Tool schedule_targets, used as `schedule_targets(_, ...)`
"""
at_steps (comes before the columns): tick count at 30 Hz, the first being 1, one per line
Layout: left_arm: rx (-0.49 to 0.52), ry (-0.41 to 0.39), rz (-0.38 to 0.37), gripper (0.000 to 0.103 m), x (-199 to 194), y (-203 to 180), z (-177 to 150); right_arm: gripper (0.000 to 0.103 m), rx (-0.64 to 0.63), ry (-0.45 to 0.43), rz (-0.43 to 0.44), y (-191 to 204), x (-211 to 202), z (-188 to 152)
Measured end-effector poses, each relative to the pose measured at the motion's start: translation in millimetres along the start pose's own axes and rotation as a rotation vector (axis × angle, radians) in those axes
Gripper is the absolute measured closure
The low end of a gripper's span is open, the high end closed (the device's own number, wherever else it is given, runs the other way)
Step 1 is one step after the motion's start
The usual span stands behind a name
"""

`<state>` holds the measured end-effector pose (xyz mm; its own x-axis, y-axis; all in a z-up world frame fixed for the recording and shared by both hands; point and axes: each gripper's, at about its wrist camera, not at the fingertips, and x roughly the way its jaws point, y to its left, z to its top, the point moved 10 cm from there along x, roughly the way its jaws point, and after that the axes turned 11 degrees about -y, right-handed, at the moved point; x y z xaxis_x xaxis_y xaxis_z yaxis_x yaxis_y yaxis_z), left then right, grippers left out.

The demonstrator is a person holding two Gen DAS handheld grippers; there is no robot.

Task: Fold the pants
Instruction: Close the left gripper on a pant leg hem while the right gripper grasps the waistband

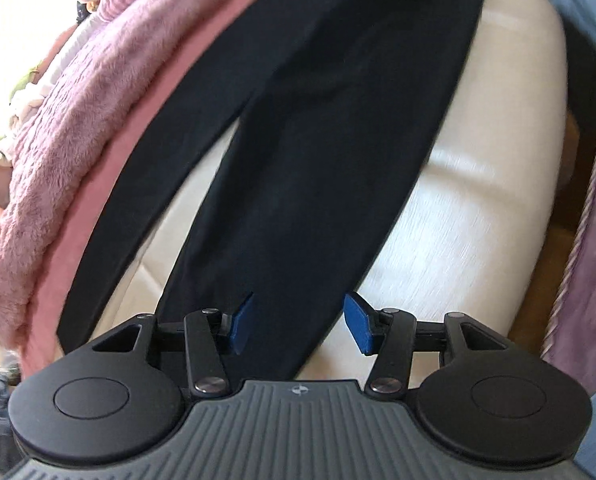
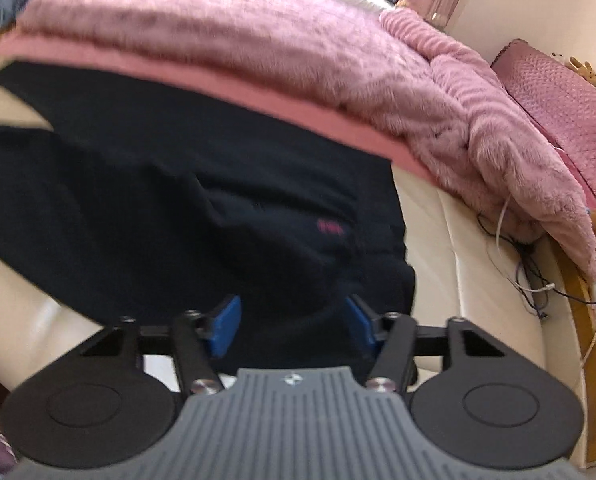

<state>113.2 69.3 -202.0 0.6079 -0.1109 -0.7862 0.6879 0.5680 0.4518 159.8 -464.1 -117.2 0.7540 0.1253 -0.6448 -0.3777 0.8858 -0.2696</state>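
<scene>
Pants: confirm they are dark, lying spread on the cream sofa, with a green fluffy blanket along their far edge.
One detail is wrong: the fluffy blanket is pink, not green, as the right wrist view shows. The pants are dark and do lie spread on the cream sofa.

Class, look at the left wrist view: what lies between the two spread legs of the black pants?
Between the two legs of the black pants lies a bare wedge of the cream sofa cushion, shown in the left wrist view. Nothing else rests there.
</scene>
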Motion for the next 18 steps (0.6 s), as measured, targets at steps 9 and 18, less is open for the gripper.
schedule_targets(9,0.095,0.091,0.078,0.042,8.8,6.4,-33.3,0.069,-0.083,0.081,-0.057,-9.9,14.4,-41.7)
schedule_targets(18,0.306,0.171,0.162,0.047,13.0,7.1,-43.9,0.068,-0.058,0.087,-0.064,-11.2,12.9,-47.4)
